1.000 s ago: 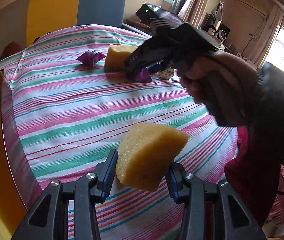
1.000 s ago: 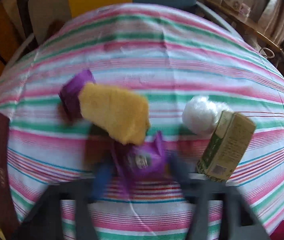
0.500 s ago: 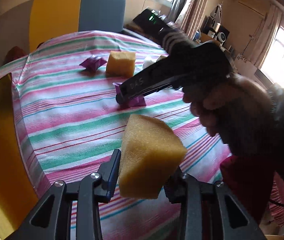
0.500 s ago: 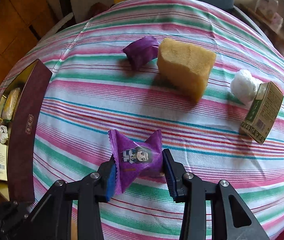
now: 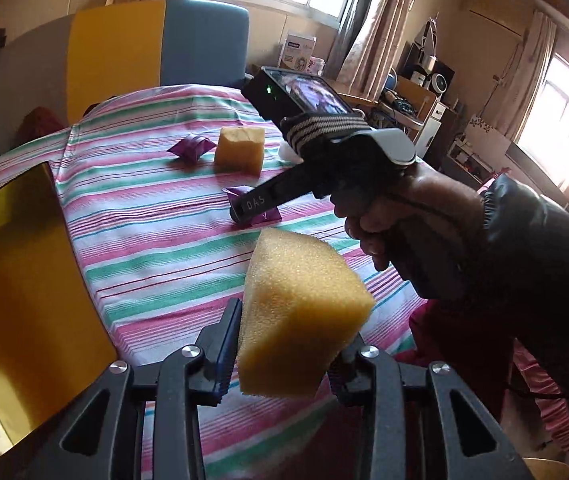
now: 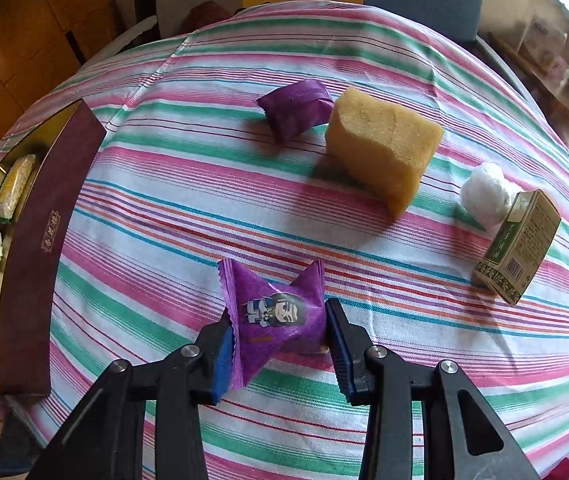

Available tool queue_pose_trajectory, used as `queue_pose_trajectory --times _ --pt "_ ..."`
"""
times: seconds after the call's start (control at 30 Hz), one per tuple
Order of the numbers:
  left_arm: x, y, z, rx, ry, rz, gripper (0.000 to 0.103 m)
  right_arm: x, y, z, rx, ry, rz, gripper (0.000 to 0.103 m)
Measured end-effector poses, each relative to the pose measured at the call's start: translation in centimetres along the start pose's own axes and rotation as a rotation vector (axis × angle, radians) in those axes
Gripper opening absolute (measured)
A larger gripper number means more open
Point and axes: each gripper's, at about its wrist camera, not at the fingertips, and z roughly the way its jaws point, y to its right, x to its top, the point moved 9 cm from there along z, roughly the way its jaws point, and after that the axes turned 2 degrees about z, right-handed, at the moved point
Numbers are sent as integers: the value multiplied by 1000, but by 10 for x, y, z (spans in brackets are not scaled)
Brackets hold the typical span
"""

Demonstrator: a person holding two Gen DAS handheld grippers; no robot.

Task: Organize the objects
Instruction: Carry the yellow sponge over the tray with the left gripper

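My left gripper (image 5: 284, 354) is shut on a yellow sponge (image 5: 300, 316) and holds it above the near edge of the striped table (image 5: 156, 240). My right gripper (image 6: 278, 342) is shut on a purple snack packet (image 6: 274, 314) with a cartoon figure, held just above the cloth; it also shows in the left wrist view (image 5: 244, 210). A second yellow sponge (image 6: 382, 148) and a second purple packet (image 6: 294, 110) lie side by side farther back. An open dark red box (image 6: 40, 248) with a gold inside (image 5: 28, 280) stands at the table's left edge.
A white ball-like wad (image 6: 484, 194) and a small green carton (image 6: 518, 246) stand at the right of the table. The box holds several packets (image 6: 14, 184). A blue and yellow chair (image 5: 156, 44) stands behind the table.
My right gripper has drawn back toward the near side of the table with the purple packet. My left gripper has lifted the sponge and swung left, bringing the gold box into view.
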Motion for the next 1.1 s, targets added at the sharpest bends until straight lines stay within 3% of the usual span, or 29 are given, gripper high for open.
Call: queue_pose_trajectory --times 0.33,0.53,0.67,0.8,0.87,1.0,1.1 --pt "-2 -20 -15 -6 -5 -82 37 -1 -2 2 -24 3 -29 42" --pt "16 -63 -44 24 58 -191 37 0 -3 3 -28 0 -33 42" --pt "29 -122 -63 95 90 -306 37 -2 -2 3 -33 2 -39 42" --pt "32 -188 -63 145 74 -441 37 -2 -3 4 -44 3 -52 42" --pt "33 -217 -57 197 58 -469 37 -3 -4 4 -49 2 -60 42" --pt "32 -264 -39 224 19 -560 37 -2 -3 4 -51 2 -64 42" --pt "35 -290 -27 276 17 -565 37 -2 -3 5 -56 3 -72 42"
